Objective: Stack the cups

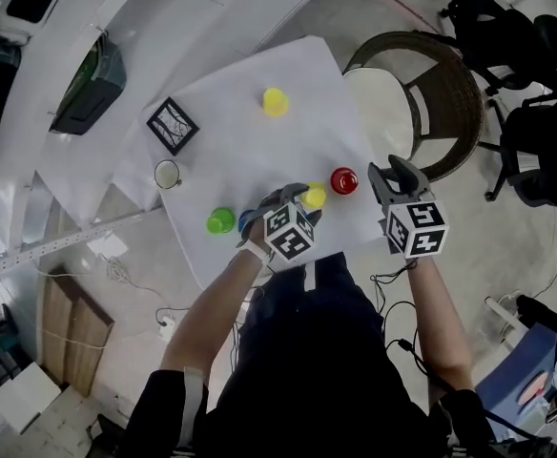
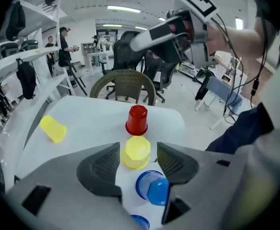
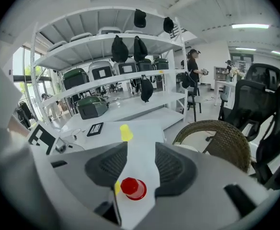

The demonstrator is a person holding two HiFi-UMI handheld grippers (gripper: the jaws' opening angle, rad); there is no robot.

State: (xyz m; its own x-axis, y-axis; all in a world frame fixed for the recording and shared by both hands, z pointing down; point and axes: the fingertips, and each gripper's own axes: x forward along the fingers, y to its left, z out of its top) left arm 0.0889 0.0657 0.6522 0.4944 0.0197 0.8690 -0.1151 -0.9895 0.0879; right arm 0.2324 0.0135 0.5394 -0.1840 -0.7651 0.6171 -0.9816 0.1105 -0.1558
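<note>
My left gripper point(image 1: 296, 197) point(image 2: 137, 150) hangs open over the white-covered table point(image 1: 250, 141). Its jaws stand either side of an upturned yellow cup point(image 2: 135, 152) point(image 1: 314, 196), with small gaps to the pads. A blue cup point(image 2: 152, 187) lies just below it, and the rim of another blue one point(image 2: 140, 222) shows at the bottom edge. An upturned red cup point(image 1: 343, 180) point(image 2: 137, 120) point(image 3: 133, 188) stands beyond. My right gripper point(image 1: 393, 172) point(image 3: 141, 152) is open beside the table's right edge, above the red cup and holding nothing. A second yellow cup point(image 1: 275, 101) point(image 2: 53, 128) point(image 3: 125, 132) lies on its side. A green cup point(image 1: 220, 220) stands at the left.
A black framed tile point(image 1: 173, 125) and a white mug point(image 1: 168, 174) sit at the table's left. A wicker chair point(image 1: 455, 84) stands right of the table. White shelving with a dark green case point(image 1: 92, 84) runs along the left. People stand far off in the room.
</note>
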